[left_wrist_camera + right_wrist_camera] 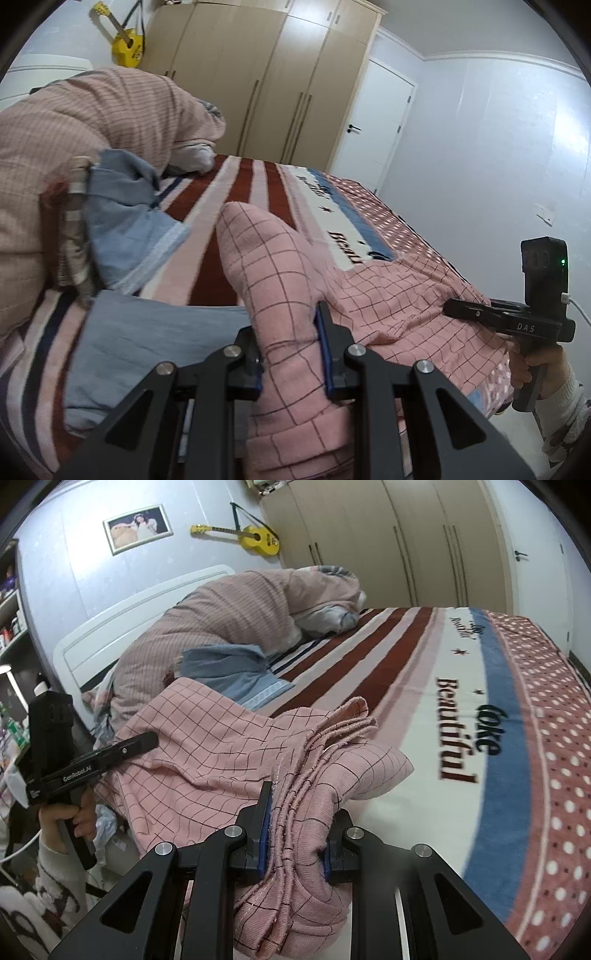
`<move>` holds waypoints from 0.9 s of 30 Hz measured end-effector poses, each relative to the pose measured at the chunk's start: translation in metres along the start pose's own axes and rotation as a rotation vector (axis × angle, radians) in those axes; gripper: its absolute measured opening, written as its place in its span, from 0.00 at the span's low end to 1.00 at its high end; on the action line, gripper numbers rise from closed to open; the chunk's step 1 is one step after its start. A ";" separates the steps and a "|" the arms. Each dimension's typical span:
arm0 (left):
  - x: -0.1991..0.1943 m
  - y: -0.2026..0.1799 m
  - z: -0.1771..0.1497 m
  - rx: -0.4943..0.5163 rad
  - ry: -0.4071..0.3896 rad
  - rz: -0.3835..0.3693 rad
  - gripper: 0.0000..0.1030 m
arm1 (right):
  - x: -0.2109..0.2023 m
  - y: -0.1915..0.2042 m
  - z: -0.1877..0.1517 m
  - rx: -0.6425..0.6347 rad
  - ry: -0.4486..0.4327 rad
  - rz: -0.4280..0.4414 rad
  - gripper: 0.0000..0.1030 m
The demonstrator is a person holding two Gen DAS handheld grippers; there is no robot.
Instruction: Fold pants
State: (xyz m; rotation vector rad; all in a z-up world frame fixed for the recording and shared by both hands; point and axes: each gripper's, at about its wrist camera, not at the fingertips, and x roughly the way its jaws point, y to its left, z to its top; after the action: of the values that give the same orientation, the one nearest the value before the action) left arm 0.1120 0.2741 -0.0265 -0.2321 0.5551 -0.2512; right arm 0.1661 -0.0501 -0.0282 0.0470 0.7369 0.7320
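Now gripped at both ends: pink checked pants (388, 295) pinched in left gripper (291, 354), fabric rising toward 12 o'clock; stacked hems clamped in right gripper (295, 830), cloth trailing toward 10 o'clock. Spread over striped bedspread (406, 657), blue garment (129, 236) near.

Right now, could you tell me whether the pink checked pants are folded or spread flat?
Partly folded, not flat: the pink checked pants are doubled, stacked edges layered in the right gripper, a bunched end in the left gripper.
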 end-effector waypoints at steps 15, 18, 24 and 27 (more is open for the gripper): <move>-0.038 0.100 -0.008 -0.045 -0.033 0.211 0.18 | 0.103 0.073 0.020 -0.039 0.033 0.125 0.14; -0.035 0.117 -0.014 -0.063 -0.023 0.239 0.18 | 0.117 0.084 0.016 -0.048 0.042 0.123 0.14; -0.016 0.141 -0.029 -0.081 -0.010 0.280 0.18 | 0.139 0.096 0.003 -0.072 0.052 0.095 0.14; -0.004 0.152 -0.036 -0.110 0.001 0.284 0.19 | 0.148 0.095 -0.005 -0.072 0.068 0.086 0.15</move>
State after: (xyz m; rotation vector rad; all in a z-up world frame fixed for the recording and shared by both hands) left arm 0.1157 0.4130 -0.0974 -0.2561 0.5962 0.0549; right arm 0.1818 0.1126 -0.0931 -0.0119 0.7766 0.8447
